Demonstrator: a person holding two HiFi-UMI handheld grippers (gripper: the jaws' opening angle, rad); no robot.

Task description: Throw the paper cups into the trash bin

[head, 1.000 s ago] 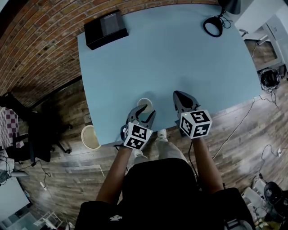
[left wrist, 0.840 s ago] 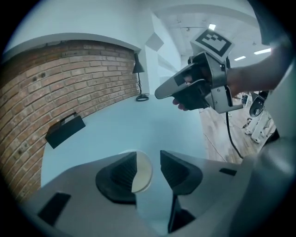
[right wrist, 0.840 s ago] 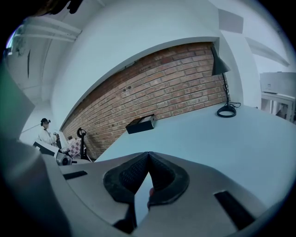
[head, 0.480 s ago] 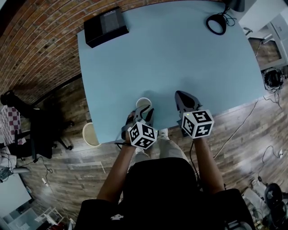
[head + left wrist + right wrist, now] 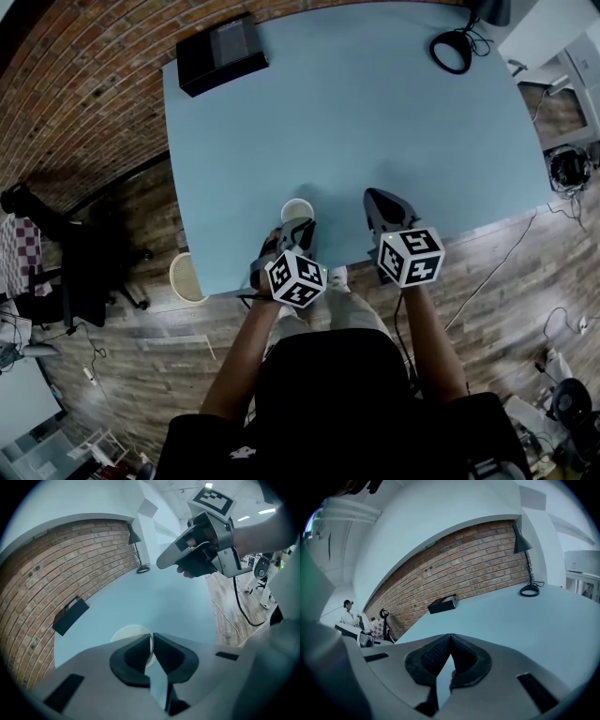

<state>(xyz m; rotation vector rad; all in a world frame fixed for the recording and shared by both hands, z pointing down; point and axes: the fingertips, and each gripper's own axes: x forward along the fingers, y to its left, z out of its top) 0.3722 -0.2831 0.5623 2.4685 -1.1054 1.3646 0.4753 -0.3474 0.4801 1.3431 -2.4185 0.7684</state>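
A white paper cup [image 5: 297, 210] stands upright on the light blue table [image 5: 375, 112], close to its near edge. My left gripper [image 5: 302, 228] reaches onto the cup's near rim. In the left gripper view its jaws are closing, with the cup's [image 5: 125, 634] thin wall pinched between the pads at the gripper's [image 5: 151, 636] tips. The right gripper [image 5: 375, 200] hovers over the table to the right of the cup, shut with nothing in it [image 5: 450, 637]. A round trash bin [image 5: 187, 279] sits on the floor at the table's left near corner.
A black box [image 5: 221, 56] lies at the table's far left corner and a lamp base [image 5: 450, 49] at the far right. A dark office chair [image 5: 80, 272] stands left of the bin. Cables trail on the wooden floor to the right.
The left gripper's jaws have come together from wide open onto the cup's rim. The cup and the right gripper have stayed put.
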